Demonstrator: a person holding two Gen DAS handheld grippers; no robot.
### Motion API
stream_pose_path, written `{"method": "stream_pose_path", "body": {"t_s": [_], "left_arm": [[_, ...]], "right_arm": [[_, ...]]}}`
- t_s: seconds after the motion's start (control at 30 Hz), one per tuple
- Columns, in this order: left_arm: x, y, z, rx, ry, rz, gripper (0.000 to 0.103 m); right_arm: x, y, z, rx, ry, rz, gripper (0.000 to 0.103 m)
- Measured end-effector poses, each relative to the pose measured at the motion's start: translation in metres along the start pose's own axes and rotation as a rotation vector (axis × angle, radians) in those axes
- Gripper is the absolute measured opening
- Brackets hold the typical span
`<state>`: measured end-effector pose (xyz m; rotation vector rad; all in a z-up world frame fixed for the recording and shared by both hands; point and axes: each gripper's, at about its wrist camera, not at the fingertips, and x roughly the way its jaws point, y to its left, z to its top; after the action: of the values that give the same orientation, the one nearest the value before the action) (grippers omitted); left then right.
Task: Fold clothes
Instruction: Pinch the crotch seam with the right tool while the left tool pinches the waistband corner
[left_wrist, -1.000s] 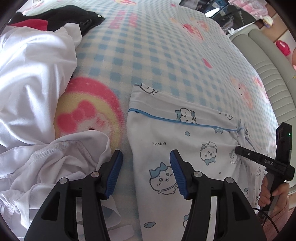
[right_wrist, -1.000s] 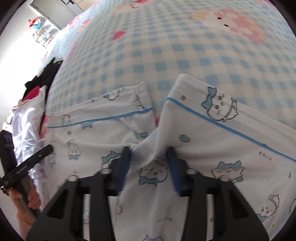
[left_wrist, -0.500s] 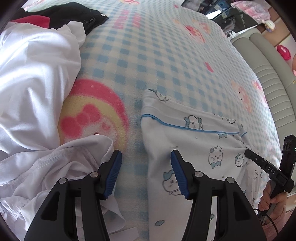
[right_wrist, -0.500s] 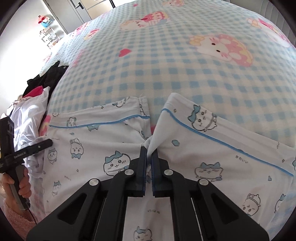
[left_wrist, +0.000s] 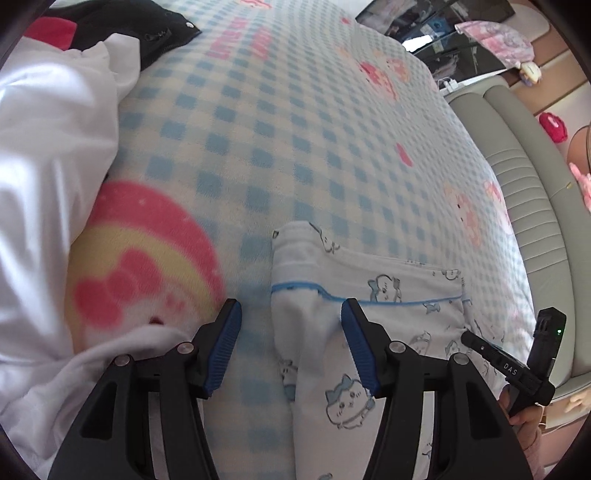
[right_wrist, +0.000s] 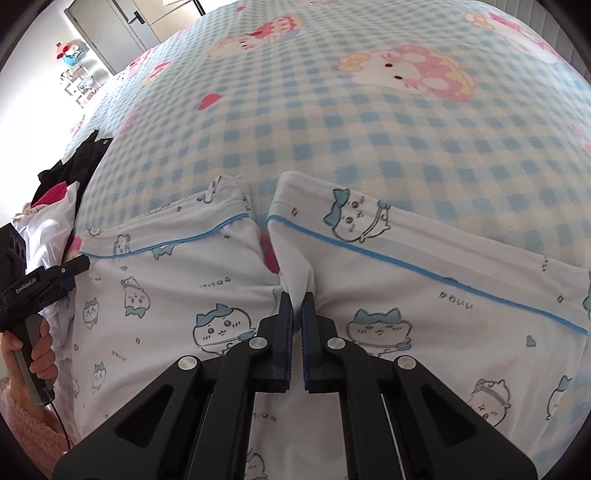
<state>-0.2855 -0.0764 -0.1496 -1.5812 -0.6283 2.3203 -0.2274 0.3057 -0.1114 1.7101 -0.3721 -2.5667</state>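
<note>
A bed under a blue-checked cartoon blanket carries everything here. At its left side, in the left wrist view, lies a heap of white clothing with a black garment behind it. The piece being folded is a pair of white printed pyjama shorts with blue piping, spread flat on the blanket, the two leg hems pointing away and a narrow gap between the legs. The right tool is fully closed, its pads pinching a small peak of fabric at the inner edge of one leg near the crotch. The left tool stands wide open at the outer edge of the shorts, one pad over fabric and the other over bare blanket, gripping nothing. The step in hand looks like gathering the shorts for a lengthwise fold, one leg over the other. The next move probably calls for the left tool to close on that outer edge, then both to lift together and lay the leg across evenly.
</note>
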Motion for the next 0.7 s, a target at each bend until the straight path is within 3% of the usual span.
{"method": "stream_pose_path", "body": {"t_s": [0.13,0.2,0.4,0.5,0.6,0.67,0.7], "left_arm": [[0.004,-0.002,0.005,0.025,0.02,-0.013,0.057],[0.004,-0.01,0.008,0.062,0.015,-0.005,0.007],[-0.044,-0.052,0.023,0.23,-0.112,0.104,0.007],[-0.053,-0.055,0.035,0.237,-0.145,0.146,0.007],[-0.039,-0.037,0.042,0.189,-0.088,0.137,0.007],[-0.01,-0.022,0.039,0.163,0.007,0.149,0.008],[0.008,-0.019,0.036,0.153,0.052,0.176,0.013]], "right_arm": [[0.007,0.006,-0.001,-0.04,0.017,-0.035,0.002],[0.01,0.006,-0.002,-0.046,0.024,-0.041,0.002],[0.002,0.006,0.004,-0.01,0.011,0.028,0.002],[0.008,0.013,0.01,-0.016,0.01,0.039,0.002],[0.022,0.016,0.014,-0.002,0.037,0.046,0.002],[0.035,0.016,0.013,-0.005,0.086,0.038,0.002],[0.036,0.014,0.012,-0.003,0.105,0.044,0.003]]}}
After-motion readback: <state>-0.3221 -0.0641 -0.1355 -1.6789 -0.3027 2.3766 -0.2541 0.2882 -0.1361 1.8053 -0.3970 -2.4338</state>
